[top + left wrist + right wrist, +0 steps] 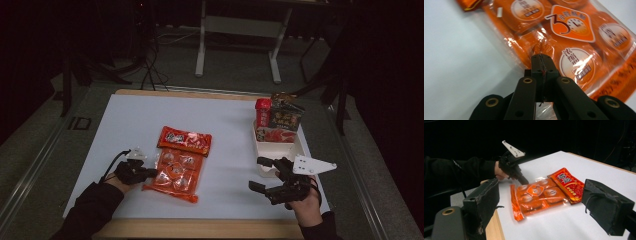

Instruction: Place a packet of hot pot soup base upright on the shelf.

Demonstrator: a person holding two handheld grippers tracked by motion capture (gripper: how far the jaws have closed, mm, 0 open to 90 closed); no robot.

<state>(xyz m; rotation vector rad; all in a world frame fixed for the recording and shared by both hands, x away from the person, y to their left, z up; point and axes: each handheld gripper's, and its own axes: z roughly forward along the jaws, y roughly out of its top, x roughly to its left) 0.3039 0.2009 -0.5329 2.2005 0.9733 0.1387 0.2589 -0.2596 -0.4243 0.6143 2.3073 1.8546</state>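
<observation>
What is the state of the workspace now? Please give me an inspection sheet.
Surface: white board on a wooden table.
Job's things: orange pack lying flat; red pack touching its far end.
Clutter: white tray holding a red can and boxes.
Grippers: left gripper shut on the orange pack's edge; right gripper open, holding nothing.
Cables: one trails from the left gripper.
Surroundings: dark room, grey floor, table legs behind.

Both forearms wear black sleeves (92, 202). The left gripper (541, 65) is black, with brass-ringed screw holes and a thin black cable. The right gripper (264, 175) has 2 padded black jaws and a pale 3-cornered plate (313, 164).
</observation>
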